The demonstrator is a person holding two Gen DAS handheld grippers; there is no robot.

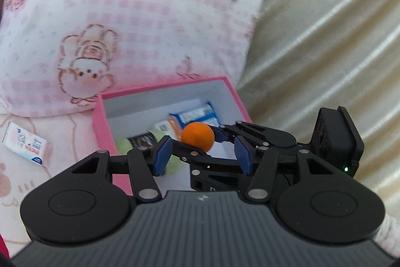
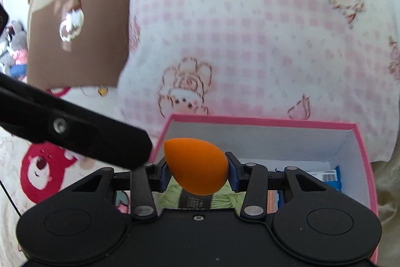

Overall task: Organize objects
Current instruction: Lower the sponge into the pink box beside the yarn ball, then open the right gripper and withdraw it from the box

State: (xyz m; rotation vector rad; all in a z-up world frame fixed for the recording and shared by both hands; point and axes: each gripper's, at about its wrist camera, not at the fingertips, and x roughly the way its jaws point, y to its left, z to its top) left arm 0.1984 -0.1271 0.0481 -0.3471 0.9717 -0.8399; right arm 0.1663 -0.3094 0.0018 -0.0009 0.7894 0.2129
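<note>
Right tongs (image 2: 197, 173) grip orange sponge (image 2: 196, 165) above pink box (image 2: 360, 142) rim, frame centre; left tongs (image 1: 201, 154) open, empty, alongside.

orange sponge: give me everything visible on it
The orange sponge is a matte, foam-looking teardrop, smooth and unmarked. It lies sideways, blunt end towards the picture's left, clamped between the blue pads of the right gripper. It hangs above the open pink box, over a green yarn skein, touching only the pads.
</note>
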